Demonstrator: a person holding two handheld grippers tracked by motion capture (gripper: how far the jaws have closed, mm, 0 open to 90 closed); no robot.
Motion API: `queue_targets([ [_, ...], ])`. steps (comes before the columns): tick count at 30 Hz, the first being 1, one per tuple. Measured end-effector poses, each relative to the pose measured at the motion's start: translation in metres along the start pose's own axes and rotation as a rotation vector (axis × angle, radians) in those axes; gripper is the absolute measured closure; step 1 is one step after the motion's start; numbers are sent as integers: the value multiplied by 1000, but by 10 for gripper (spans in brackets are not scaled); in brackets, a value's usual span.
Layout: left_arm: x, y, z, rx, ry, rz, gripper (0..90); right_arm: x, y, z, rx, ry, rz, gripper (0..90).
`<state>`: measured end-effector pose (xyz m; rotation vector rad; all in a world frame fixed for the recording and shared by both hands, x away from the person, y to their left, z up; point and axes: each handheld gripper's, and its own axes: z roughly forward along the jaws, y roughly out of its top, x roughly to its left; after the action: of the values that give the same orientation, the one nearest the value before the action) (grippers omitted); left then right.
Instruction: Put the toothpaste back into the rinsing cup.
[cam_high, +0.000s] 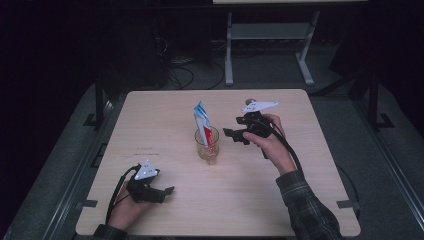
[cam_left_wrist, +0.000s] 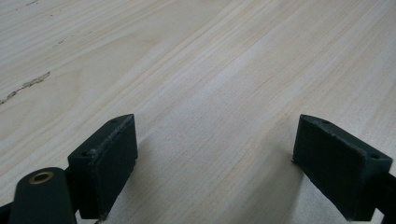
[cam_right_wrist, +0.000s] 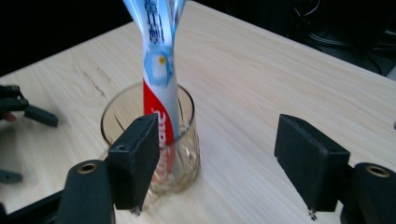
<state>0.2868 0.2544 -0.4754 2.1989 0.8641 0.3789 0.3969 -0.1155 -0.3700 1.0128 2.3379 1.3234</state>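
Right gripper (cam_high: 234, 135) gapes empty just beside the glass (cam_high: 207, 145) — toothpaste tube (cam_high: 202, 121) upright inside; left gripper (cam_high: 165, 192) open near table edge (cam_high: 200, 234).

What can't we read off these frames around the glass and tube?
- Toothpaste tube: its top is cut off by the upper edge of the right gripper view; in the high view its print is too small to read.
- Tube's lower end: the right hand-held gripper's near jaw covers part of the glass, so what the tube rests on is unclear.
- Left hand-held gripper view: bare table; glass out of frame.
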Motion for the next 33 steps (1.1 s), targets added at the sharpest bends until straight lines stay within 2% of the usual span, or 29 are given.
queue_targets([
  [25,-1,0,-1,1,1,-1,131,-20,-59,-43,3,-66,28,306],
  [33,-1,0,-1,2,1,-2,131,-24,-83,-53,28,-89,42,307],
])
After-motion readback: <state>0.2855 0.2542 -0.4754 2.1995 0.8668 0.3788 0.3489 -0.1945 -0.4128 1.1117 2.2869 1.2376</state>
